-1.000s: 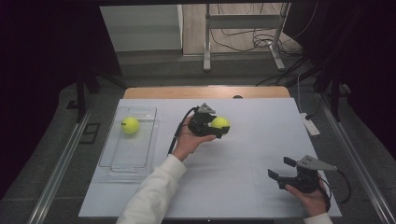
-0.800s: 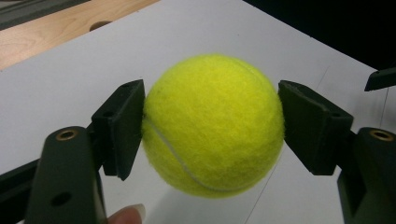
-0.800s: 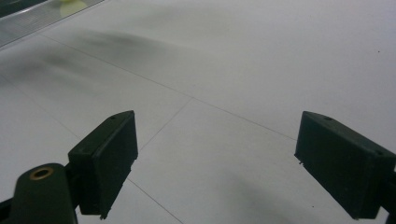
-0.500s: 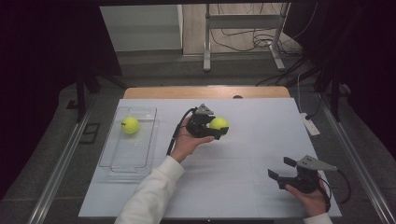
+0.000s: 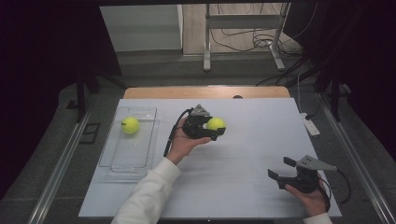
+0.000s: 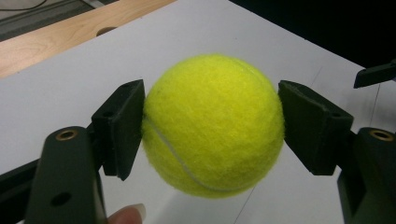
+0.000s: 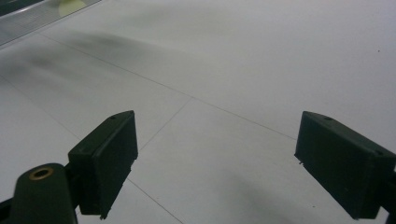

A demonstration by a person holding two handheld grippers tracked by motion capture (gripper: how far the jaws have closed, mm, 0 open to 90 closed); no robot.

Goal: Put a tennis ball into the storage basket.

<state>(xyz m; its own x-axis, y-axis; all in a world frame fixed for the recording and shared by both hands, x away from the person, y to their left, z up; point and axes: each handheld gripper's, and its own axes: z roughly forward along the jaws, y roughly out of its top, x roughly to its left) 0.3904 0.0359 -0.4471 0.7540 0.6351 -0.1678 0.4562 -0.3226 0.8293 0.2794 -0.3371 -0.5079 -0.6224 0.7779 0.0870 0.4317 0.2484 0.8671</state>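
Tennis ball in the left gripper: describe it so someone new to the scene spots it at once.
On the white table, look near the middle, right of the clear tray at the left side. There the left gripper has its jaws closed on a yellow tennis ball. Its twin, the second ball, lies loose in the tray with no gripper on it.

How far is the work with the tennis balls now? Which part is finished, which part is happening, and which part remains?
Looks done: one tennis ball lies in the clear tray at the left. In hand: the left gripper holds a second ball between its fingers, near the table's middle. Probably left: carrying this ball over to the tray and letting it go. The right gripper waits open and holds nothing.
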